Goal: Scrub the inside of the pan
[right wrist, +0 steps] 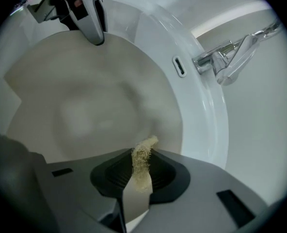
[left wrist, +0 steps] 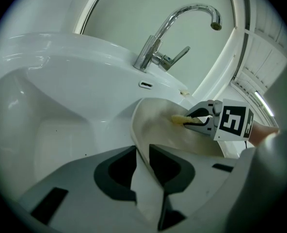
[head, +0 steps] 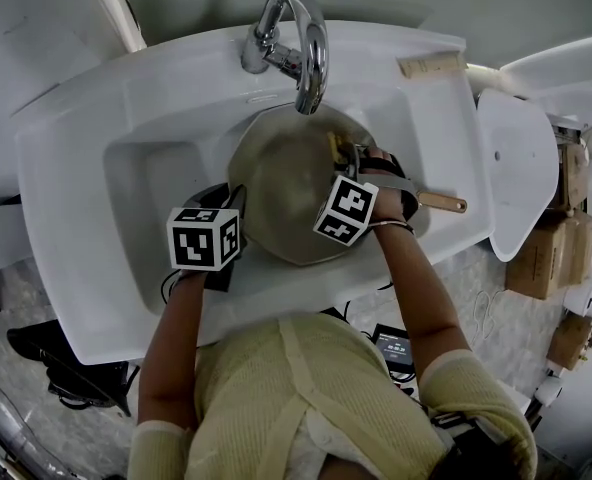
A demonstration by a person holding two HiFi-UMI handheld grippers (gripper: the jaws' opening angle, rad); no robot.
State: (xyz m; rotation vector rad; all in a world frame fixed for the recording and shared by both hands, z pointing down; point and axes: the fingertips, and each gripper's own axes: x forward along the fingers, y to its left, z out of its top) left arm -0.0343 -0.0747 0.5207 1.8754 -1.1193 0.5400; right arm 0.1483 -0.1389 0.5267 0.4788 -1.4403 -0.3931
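In the head view, the pan (head: pixel 281 183) lay in the sink (head: pixel 76 168) basin under the faucet (head: pixel 301 48) at the sink's back edge. Its handle (head: pixel 444 203) pointed toward the right edge. The marker cubes and hands covered most of both grippers' jaws there.

In the left gripper view, the left gripper (left wrist: pixel 142 152) was clamped on the pan's thin rim, with the wall running between its jaws. That narrow bite looked risky: if the rim were wet, a hard scrubbing push could slide it free and drop the pan against the basin. The pan's underside and handle were cut off.

In the right gripper view, the right gripper (right wrist: pixel 139 166) was closed on a fibrous scrub pad (right wrist: pixel 142 161), and only a short tuft stuck out past its tips. Heavy pressure could scrape the jaw tips on the pan or drag the pad out. Whether the tuft touched the pan could not be told. The blurred interior showed no readable grime.
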